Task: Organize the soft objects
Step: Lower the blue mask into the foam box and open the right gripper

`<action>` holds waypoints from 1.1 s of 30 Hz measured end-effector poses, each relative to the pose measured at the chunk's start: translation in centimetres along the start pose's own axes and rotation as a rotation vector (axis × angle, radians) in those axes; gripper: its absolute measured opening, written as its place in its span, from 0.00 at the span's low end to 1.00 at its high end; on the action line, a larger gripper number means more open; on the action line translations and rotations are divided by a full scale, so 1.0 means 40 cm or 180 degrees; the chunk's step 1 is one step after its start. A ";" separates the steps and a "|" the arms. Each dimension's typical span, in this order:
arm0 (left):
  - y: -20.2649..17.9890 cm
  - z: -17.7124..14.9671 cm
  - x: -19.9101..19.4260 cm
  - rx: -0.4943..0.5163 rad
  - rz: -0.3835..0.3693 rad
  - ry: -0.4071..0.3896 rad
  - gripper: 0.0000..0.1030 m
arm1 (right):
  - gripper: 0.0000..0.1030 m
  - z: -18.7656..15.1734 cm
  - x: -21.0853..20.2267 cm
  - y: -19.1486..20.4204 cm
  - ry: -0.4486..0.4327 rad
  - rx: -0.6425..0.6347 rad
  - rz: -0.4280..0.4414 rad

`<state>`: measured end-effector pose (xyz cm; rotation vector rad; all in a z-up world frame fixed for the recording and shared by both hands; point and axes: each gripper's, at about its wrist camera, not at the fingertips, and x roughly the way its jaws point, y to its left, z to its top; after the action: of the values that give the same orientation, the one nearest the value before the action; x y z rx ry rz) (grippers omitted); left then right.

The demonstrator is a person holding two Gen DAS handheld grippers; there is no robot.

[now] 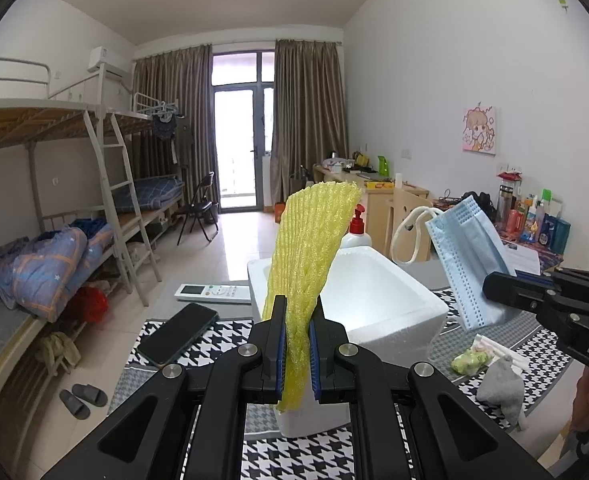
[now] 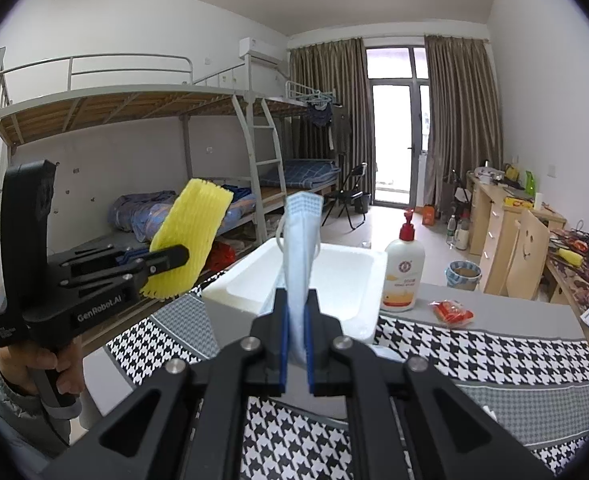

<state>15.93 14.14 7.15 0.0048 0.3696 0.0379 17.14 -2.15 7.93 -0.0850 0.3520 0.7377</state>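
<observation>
Flanking white foam box (image 2: 298, 276), lotion bottle (image 2: 404, 276), phone (image 1: 176, 334), remote (image 1: 212, 293)

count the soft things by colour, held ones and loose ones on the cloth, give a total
yellow: 1, foam net in the left gripper
blue: 1, face mask in the right gripper
grey: 1, sock
green: 1, crumpled wad
total: 4

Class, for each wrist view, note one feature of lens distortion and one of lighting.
Left wrist view: dark vignette fills the corners, the bunk bed rails bow, and the balcony door is blown out white. Right wrist view: same dark corners, the bed frame curves, and daylight overexposes the door glass behind the face mask.
</observation>
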 end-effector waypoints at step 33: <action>0.024 0.050 0.086 0.0057 0.0029 0.0025 0.10 | 0.09 0.096 0.140 0.007 0.0155 -0.0118 0.0030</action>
<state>19.82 15.24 7.76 0.0241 0.3777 0.0438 21.89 2.43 9.60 -0.1364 0.3855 0.7524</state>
